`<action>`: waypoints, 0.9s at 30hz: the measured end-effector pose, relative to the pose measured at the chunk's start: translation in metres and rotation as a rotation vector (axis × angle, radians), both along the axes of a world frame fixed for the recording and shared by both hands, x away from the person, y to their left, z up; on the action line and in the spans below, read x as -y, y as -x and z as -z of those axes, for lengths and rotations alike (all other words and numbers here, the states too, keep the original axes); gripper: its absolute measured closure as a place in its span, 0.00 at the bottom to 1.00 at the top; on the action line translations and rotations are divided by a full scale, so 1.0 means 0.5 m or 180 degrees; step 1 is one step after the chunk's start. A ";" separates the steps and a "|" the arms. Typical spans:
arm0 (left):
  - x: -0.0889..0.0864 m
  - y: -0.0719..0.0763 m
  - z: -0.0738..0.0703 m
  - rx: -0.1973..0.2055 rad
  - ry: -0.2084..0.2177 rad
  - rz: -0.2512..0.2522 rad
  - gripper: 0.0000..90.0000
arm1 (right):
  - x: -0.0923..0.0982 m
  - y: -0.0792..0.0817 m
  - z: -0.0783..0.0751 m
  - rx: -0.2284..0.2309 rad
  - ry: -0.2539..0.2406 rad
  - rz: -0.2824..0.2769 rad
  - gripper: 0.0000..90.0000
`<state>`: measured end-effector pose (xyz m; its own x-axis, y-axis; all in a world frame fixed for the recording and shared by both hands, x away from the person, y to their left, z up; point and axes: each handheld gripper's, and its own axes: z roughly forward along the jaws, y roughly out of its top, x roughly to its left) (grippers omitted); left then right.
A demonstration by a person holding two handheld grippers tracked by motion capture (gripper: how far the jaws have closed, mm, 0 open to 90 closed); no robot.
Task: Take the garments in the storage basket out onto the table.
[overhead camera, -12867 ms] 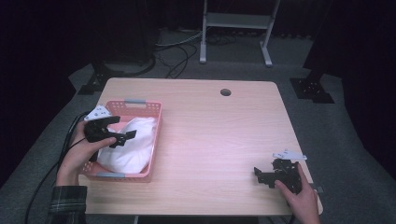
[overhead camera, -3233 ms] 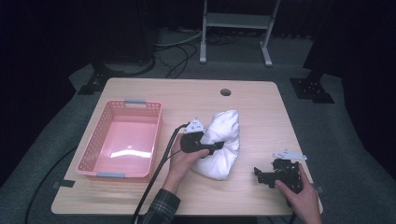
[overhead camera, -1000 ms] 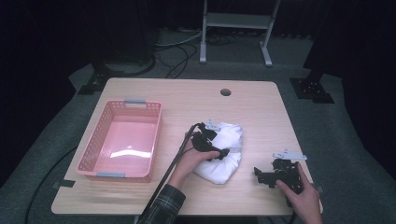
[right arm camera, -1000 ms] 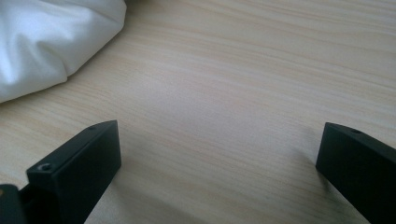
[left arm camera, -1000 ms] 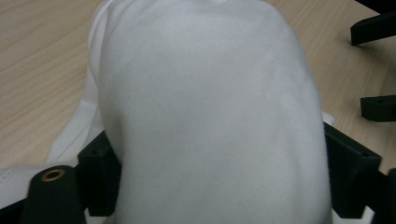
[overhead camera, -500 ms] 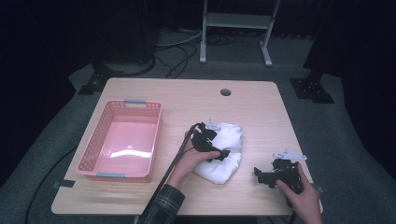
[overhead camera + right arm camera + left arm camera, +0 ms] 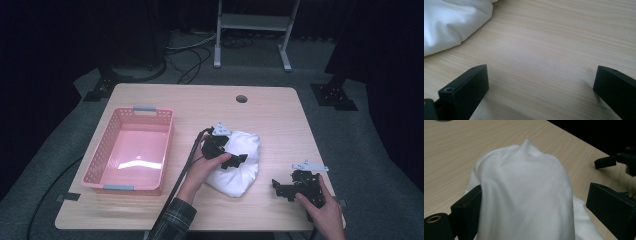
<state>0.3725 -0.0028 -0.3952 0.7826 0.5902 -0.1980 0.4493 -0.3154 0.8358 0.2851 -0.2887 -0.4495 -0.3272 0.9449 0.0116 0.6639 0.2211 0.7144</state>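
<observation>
A white bundled cloth (image 7: 241, 176) lies on the wooden table (image 7: 280, 115), right of centre. My left gripper (image 7: 239, 161) rests on top of it. In the left gripper view the cloth (image 7: 524, 195) bulges up between the jaws. It touches the left jaw, while the right jaw stands clear of it. The left gripper (image 7: 539, 207) has just been opening and is open around the cloth. My right gripper (image 7: 278, 188) sits near the table's front right, open, with bare wood between its jaws (image 7: 540, 87). The cloth's edge (image 7: 451, 22) shows at the upper left of the right gripper view.
An empty pink plastic basket (image 7: 100, 160) stands on the left part of the table. A small round hole (image 7: 241, 98) is near the far edge. The left gripper's cable (image 7: 182, 170) trails toward the front edge. Stand legs and cables lie on the floor beyond.
The cloth, earlier in the pink basket, was carried right by the left gripper, held upright, and now lies lower on the table. The right gripper has stayed where it was.
</observation>
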 end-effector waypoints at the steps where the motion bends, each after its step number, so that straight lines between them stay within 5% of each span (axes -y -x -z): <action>1: -0.004 0.002 -0.003 0.0036 0.0042 -0.0010 0.07 | 0.000 0.000 0.000 0.0000 0.0000 0.0000 0.00; 8: -0.041 0.022 -0.036 0.0331 0.0513 -0.0111 0.07 | 0.000 0.000 0.000 0.0001 -0.0001 0.0001 0.00; 14: -0.082 0.052 -0.059 0.0729 0.0866 -0.0216 0.07 | 0.000 0.000 0.000 -0.0002 -0.0003 0.0002 0.00; 17: -0.107 0.064 -0.063 0.0786 0.1034 -0.0205 0.00 | 0.000 0.000 0.000 -0.0003 -0.0001 0.0003 0.00; 27: -0.151 0.108 -0.054 0.1053 0.1075 -0.0380 0.00 | 0.000 0.000 0.000 -0.0003 -0.0001 0.0000 0.00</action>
